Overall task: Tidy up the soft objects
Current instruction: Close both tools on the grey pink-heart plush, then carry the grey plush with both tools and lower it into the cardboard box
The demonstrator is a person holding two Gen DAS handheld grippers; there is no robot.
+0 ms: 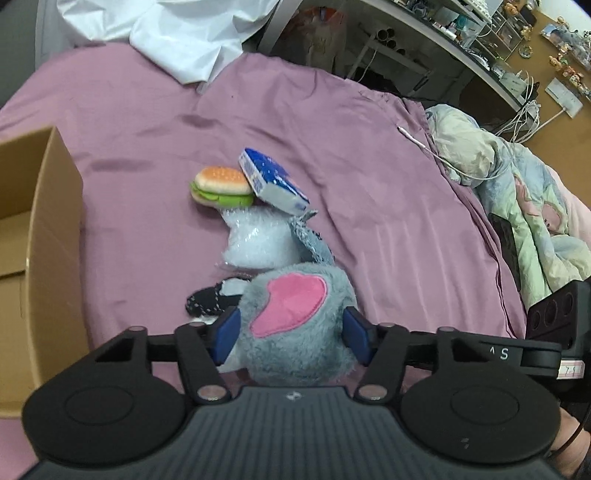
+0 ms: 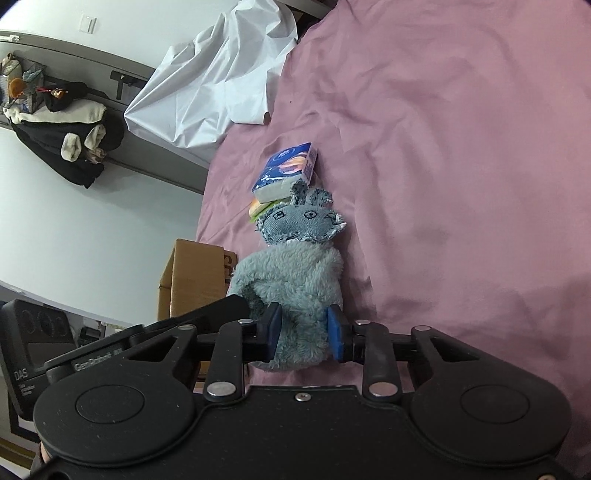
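Observation:
A grey plush toy [image 1: 295,325] with a pink patch lies on the purple bed sheet [image 1: 147,122]. My left gripper [image 1: 291,332] is shut on it, blue pads on both sides. My right gripper [image 2: 303,332] is shut on the same plush toy [image 2: 295,288] from another side. Beyond it lie a toy hamburger [image 1: 221,186], a blue tissue pack [image 1: 273,181], a clear plastic bag [image 1: 255,240], a grey denim toy [image 2: 303,221] and a black-and-white knit piece [image 1: 210,301]. The tissue pack also shows in the right wrist view [image 2: 286,171].
An open cardboard box [image 1: 40,258] stands at the left on the bed; it shows in the right wrist view too [image 2: 192,284]. A white cloth [image 1: 184,33] lies at the far end. A patterned quilt [image 1: 517,192] and cables lie to the right.

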